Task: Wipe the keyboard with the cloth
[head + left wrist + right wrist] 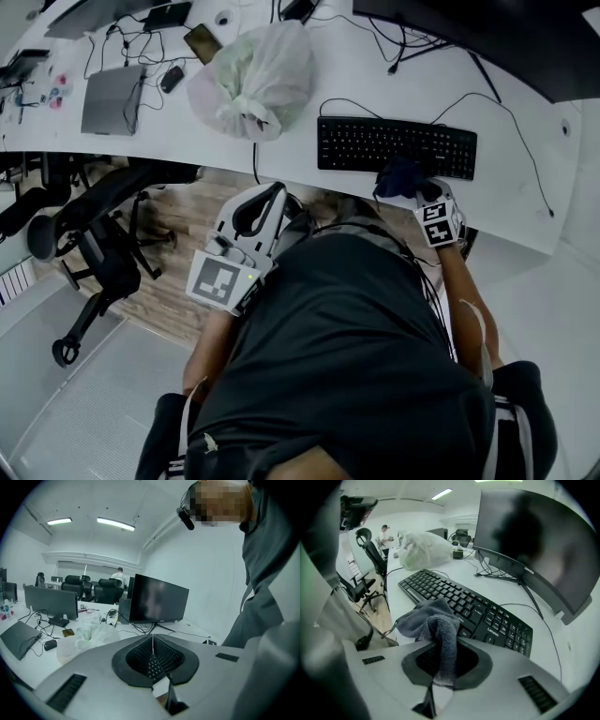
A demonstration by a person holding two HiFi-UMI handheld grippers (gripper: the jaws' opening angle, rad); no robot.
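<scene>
By flat black keyboard [487, 613], bunched fuzzy cloth [433, 623]

A white counter [291, 150] carries a black keyboard [397, 147], a white plastic bag [255, 82], a closed grey laptop [112, 98] — with a mouse [172, 79] and phone [202, 43] beside it.

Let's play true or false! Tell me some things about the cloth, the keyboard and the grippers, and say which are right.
1. The right gripper holds the cloth. True.
2. The left gripper holds a cloth too. False: it is shut and empty.
3. The keyboard is white. False: it is black.
4. A white plastic bag lies on the desk near the keyboard. True.
</scene>
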